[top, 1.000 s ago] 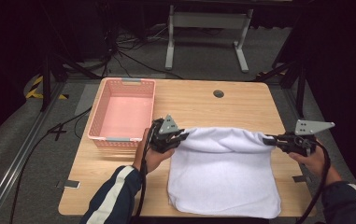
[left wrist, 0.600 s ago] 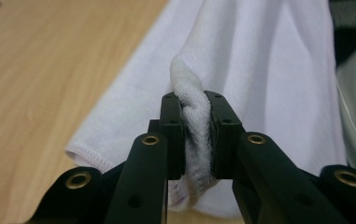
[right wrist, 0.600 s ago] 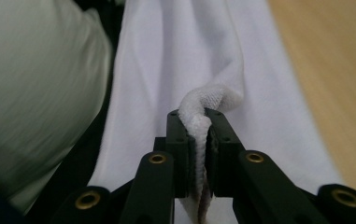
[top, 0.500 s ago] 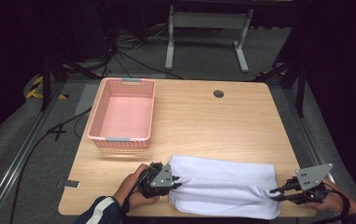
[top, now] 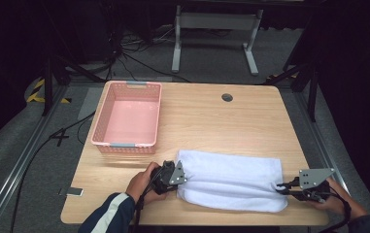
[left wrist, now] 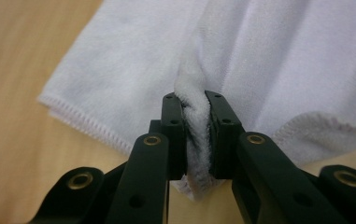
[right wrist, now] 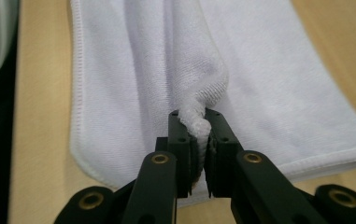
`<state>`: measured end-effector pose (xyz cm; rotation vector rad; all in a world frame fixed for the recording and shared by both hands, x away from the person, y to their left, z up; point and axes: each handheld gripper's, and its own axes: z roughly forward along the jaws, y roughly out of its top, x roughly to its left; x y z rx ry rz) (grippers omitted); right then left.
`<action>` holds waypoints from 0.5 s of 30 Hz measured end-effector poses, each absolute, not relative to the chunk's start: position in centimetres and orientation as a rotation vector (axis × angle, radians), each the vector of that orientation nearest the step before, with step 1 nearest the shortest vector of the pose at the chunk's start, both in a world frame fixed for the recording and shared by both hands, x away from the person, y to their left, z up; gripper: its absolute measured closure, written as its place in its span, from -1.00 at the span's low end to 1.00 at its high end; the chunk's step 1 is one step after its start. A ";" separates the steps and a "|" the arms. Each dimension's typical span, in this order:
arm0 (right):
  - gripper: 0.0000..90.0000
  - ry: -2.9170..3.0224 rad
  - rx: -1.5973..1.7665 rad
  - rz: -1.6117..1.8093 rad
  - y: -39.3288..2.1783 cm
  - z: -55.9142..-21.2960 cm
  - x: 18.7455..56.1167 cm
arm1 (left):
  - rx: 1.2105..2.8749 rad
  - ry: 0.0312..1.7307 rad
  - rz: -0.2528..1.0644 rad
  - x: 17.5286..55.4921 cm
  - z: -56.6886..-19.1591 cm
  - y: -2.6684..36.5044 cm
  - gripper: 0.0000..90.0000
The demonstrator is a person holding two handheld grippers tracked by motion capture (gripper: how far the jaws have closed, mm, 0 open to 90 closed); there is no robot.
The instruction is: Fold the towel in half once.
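1. The wooden bench (top: pixel 211 121) takes up most of the high view, and the work is all at its near edge.
2. The white towel (top: pixel 231 180) lies there already doubled over, a long flat band. Its long axis runs side to side across the bench, parallel to the near edge, one short end by each hand. The rounded fold looks to be along the near side, with the loose edges toward the far side, though I can't be sure from up here.
3. The pink plastic basket (top: pixel 127 119) sits well apart at the far left, nothing in it that I can see.
4. The left claw (left wrist: pixel 196 135) is clamped on a bunched bit of the towel's corner, terry squeezed tight between the two black pads. In the high view it sits at the towel's left end (top: pixel 172 175).
5. The right claw (right wrist: pixel 199 149) is the same story, pinched shut on a puckered corner at the right end (top: pixel 289 187).
6. My read is that this is mid-fold, with the first fold just laid down. Next up is probably letting go of both corners cleanly without dragging the top layer, then regrabbing one short end to fold across the long axis, keeping the hems lined up.
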<state>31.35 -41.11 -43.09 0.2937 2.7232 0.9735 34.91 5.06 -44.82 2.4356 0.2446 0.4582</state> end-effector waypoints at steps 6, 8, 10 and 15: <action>0.70 2.724 0.259 1.076 -41.5 -42.4 30.8 | 2.384 0.217 0.361 34.1 -44.4 6.4 0.72; 0.64 2.763 0.220 1.093 -41.8 -42.0 30.0 | 2.374 0.226 0.306 33.5 -44.4 7.1 0.69; 0.61 2.808 0.183 1.101 -42.0 -41.7 29.3 | 2.361 0.244 0.292 33.0 -44.3 7.8 0.64; 0.53 2.891 0.113 1.066 -42.0 -41.5 28.0 | 2.351 0.254 0.237 31.7 -44.2 9.1 0.42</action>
